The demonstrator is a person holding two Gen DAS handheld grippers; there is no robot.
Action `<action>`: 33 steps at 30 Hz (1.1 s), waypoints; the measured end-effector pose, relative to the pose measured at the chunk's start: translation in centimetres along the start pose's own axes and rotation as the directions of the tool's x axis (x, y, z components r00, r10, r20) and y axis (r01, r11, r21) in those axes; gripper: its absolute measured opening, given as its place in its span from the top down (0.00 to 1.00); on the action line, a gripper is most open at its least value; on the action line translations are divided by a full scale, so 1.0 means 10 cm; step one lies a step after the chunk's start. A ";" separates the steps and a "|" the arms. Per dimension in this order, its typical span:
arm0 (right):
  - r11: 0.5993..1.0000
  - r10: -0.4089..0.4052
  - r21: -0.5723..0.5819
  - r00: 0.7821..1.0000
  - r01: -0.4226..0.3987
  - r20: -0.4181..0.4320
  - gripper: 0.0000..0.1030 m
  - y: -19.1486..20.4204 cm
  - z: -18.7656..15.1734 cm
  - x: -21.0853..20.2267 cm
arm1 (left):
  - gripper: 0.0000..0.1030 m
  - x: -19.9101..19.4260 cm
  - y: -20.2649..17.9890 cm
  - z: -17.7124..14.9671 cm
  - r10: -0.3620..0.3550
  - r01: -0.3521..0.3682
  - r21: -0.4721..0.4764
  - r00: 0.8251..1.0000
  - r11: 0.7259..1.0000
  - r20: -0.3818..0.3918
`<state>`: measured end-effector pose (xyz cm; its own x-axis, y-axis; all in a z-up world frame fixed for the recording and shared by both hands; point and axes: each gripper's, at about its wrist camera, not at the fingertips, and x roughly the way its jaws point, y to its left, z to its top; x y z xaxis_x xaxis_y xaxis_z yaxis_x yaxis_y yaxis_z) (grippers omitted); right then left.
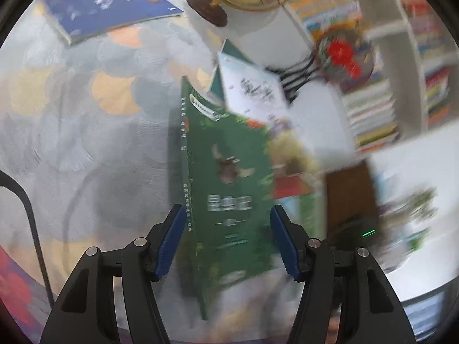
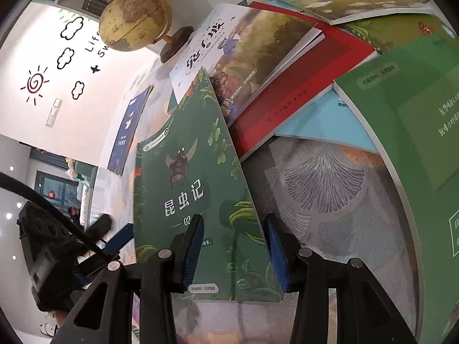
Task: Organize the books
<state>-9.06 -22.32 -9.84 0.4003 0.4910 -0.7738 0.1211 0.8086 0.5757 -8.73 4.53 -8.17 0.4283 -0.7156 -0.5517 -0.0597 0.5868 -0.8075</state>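
green insect book (image 2: 200, 189) between right gripper (image 2: 233, 253) pads

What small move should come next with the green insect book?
Probably close the left gripper on the green book: it stands on edge between its fingers, which seem not to pinch it, while the right gripper straddles its lower corner.

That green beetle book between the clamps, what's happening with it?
A person is sorting books with a hand-held clamp in each hand. The green paperback with a beetle on its cover sits between the fingers of the right gripper, its lower corner raised off the leaf-patterned tablecloth. The left gripper straddles the same book from its spine side; that view is too blurred to show contact. More books lie fanned behind, near a yellow globe on a wooden stand.
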 end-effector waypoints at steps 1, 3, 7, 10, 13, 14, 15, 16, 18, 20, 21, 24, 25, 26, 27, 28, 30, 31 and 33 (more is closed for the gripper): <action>1.000 0.007 0.006 1.000 -0.007 0.005 0.57 -0.01 -0.01 -0.01 | 0.44 -0.03 0.04 0.01 -0.053 0.053 -0.047 0.999 0.997 0.004; 1.000 0.018 0.015 1.000 -0.018 0.010 0.57 -0.04 -0.02 -0.01 | 0.44 -0.05 0.08 0.01 -0.086 0.086 -0.085 0.996 0.993 0.006; 0.999 0.024 0.037 1.000 -0.024 0.009 0.56 -0.05 -0.02 -0.01 | 0.51 0.16 0.04 -0.06 0.056 -0.056 0.004 0.997 0.998 -0.046; 1.000 0.014 0.024 1.000 -0.014 -0.009 0.55 -0.02 0.02 0.00 | 0.62 0.29 -0.01 -0.17 0.041 -0.040 0.016 0.995 0.999 -0.087; 1.000 0.021 0.023 1.000 -0.020 -0.013 0.55 -0.01 0.01 0.01 | 0.77 0.35 -0.11 -0.25 0.080 -0.071 0.076 0.991 0.995 -0.109; 0.999 0.028 0.030 0.999 -0.028 -0.030 0.54 -0.01 0.01 0.00 | 0.81 0.35 -0.14 -0.25 0.091 -0.081 0.092 0.989 0.992 -0.112; 0.999 0.042 0.037 0.998 -0.040 -0.055 0.54 0.02 0.01 0.00 | 0.81 0.33 -0.16 -0.23 0.091 -0.082 0.091 0.990 0.993 -0.110; 0.997 0.074 0.038 0.994 -0.071 -0.077 0.54 0.06 0.01 -0.02 | 0.81 0.28 -0.17 -0.21 0.082 -0.074 0.083 0.991 0.994 -0.104; 0.993 0.120 0.005 0.989 -0.120 -0.083 0.54 0.15 0.01 -0.10 | 0.81 0.16 -0.19 -0.09 0.000 0.002 0.027 0.996 1.000 -0.091; 0.989 0.136 -0.044 0.988 -0.140 -0.078 0.43 0.22 0.03 -0.19 | 0.83 0.12 -0.22 -0.02 -0.067 0.065 -0.021 0.993 0.998 -0.101; 0.989 0.135 -0.048 0.988 -0.139 -0.073 0.35 0.21 0.03 -0.21 | 0.83 0.11 -0.23 0.01 -0.085 0.082 -0.029 0.990 0.996 -0.113; 0.975 0.217 0.062 0.974 -0.213 -0.069 0.27 -0.02 0.04 -0.15 | 0.83 0.13 -0.24 0.04 -0.093 0.087 -0.045 0.985 0.995 -0.145; 0.954 0.283 0.123 0.956 -0.272 -0.080 0.27 -0.10 0.04 -0.09 | 0.83 0.16 -0.25 0.03 -0.090 0.083 -0.048 0.985 0.995 -0.150; 0.921 0.360 0.193 0.929 -0.338 -0.086 0.27 -0.18 0.03 -0.01 | 0.83 0.17 -0.24 0.02 -0.082 0.075 -0.047 0.984 0.996 -0.158; 0.898 0.400 0.233 0.912 -0.373 -0.084 0.36 -0.23 0.02 0.04 | 0.83 0.17 -0.24 0.00 -0.066 0.061 -0.039 0.984 0.997 -0.167; 0.880 0.429 0.258 0.900 -0.398 -0.077 0.54 -0.25 0.00 0.08 | 0.83 0.19 -0.25 -0.01 -0.052 0.048 -0.028 0.983 0.998 -0.174; 0.880 0.435 0.251 0.897 -0.404 -0.083 0.65 -0.22 0.00 0.11 | 0.77 0.18 -0.23 -0.03 -0.025 0.023 -0.012 0.983 1.000 -0.181; 0.895 0.413 0.222 0.907 -0.386 -0.085 0.70 -0.18 0.00 0.10 | 0.72 0.18 -0.22 -0.03 -0.022 0.020 -0.011 0.983 1.000 -0.182; 0.918 0.380 0.154 0.922 -0.366 -0.075 0.76 -0.08 0.00 0.02 | 0.68 0.18 -0.17 -0.01 0.001 -0.004 -0.015 0.980 1.000 -0.197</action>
<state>-9.03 -22.86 -10.42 0.3469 0.7844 -0.5142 0.1044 0.5125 0.8523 -8.01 2.24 -7.82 0.2426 -0.7758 -0.5825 -0.0745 0.5838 -0.8085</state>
